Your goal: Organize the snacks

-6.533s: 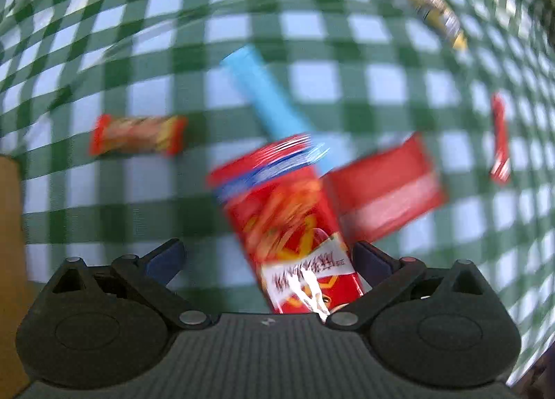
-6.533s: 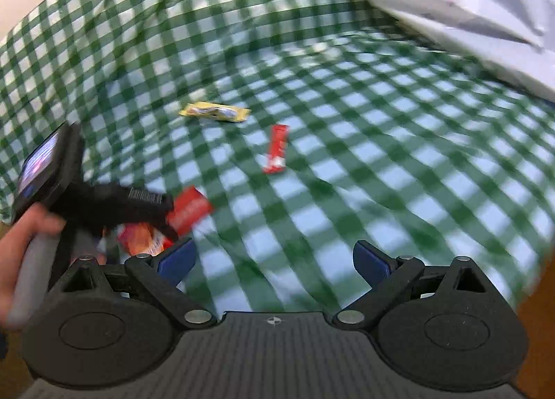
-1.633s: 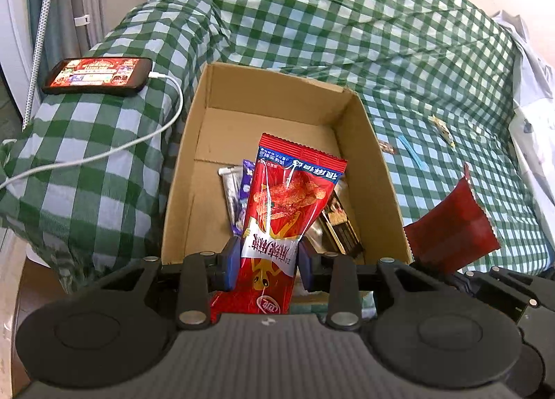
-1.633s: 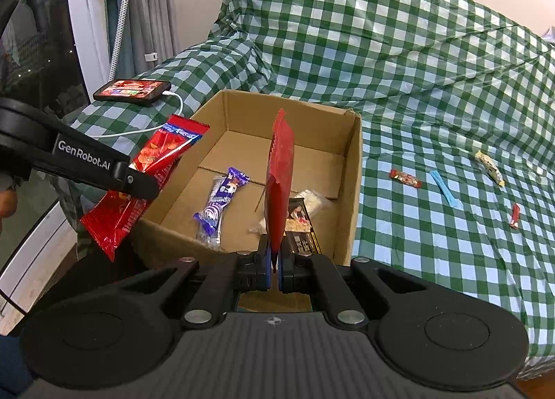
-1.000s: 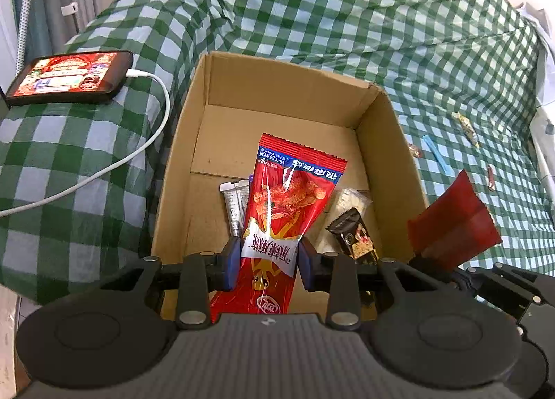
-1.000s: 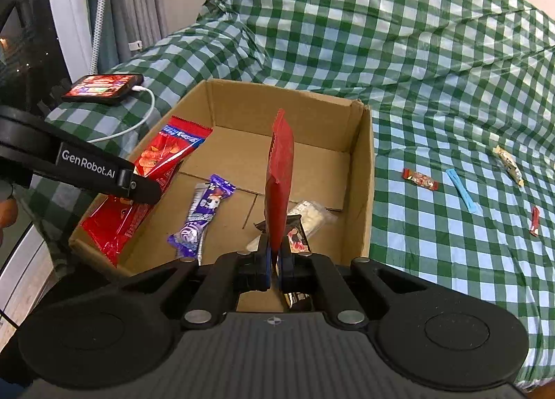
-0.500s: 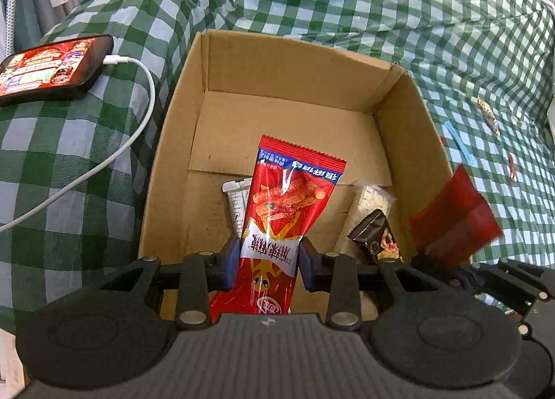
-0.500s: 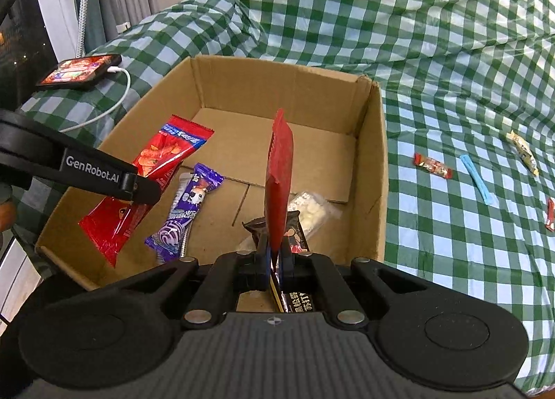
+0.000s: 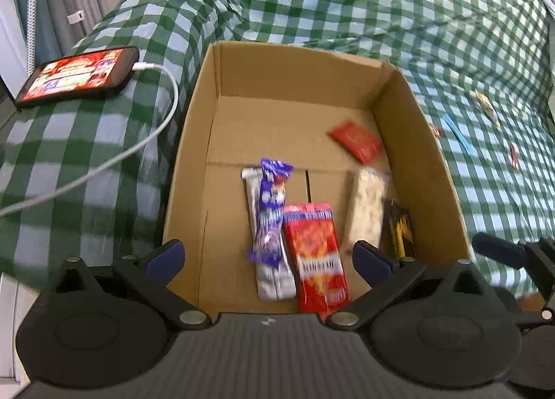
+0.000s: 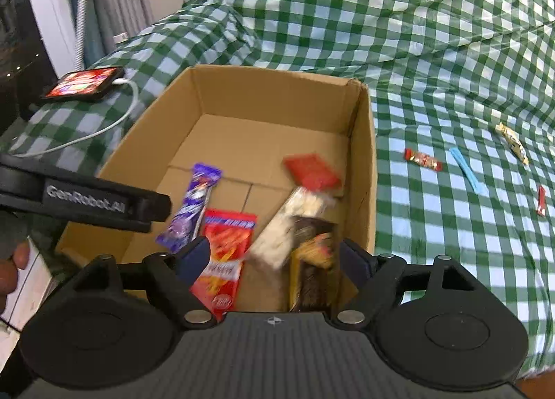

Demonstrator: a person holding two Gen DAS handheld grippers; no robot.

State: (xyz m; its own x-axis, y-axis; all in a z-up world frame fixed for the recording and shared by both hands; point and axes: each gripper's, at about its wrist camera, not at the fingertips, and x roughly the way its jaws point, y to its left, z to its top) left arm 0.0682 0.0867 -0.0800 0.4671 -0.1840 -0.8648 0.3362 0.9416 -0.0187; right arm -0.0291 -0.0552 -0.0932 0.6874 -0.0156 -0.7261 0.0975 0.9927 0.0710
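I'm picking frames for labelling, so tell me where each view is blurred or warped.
Left wrist view: fisheye bends the cardboard box walls outward; the red chip bag and purple wrapper are smeared, print unreadable, while the phone stays sharper. Right wrist view: the dark snack pack is streaked worst; the sweets on the checked cloth look crisper.

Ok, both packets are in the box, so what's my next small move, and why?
Probably swing the right gripper, jaws open and empty, toward the red candy on the checked cloth. It lies nearest the cardboard box, and four snacks remain out there.
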